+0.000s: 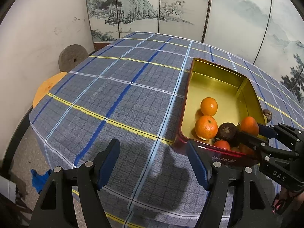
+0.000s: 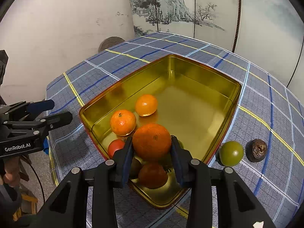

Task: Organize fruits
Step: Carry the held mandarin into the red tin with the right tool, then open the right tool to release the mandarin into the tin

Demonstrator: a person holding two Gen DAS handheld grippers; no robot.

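A gold-lined tin [image 2: 199,72] with a red outside [image 1: 218,70] sits on the plaid tablecloth. Inside lie two mandarins [image 2: 123,122] [image 2: 146,105], red tomatoes [image 2: 115,147] [image 2: 153,175] and a dark brown fruit [image 1: 227,132]. My right gripper [image 2: 152,150] is shut on an orange [image 2: 151,141] and holds it over the tin's near end; it also shows in the left wrist view [image 1: 248,131]. My left gripper [image 1: 153,163] is open and empty over the cloth, left of the tin; it also shows in the right wrist view [image 2: 53,110]. A green tomato [image 2: 231,153] and a brown fruit [image 2: 256,150] lie on the cloth right of the tin.
The plaid tablecloth [image 1: 114,98] covers a round table. A painted folding screen [image 1: 152,7] stands behind it. A grey stone disc [image 1: 73,58] leans on the wall at left. The table's left edge drops to the floor [image 1: 24,152].
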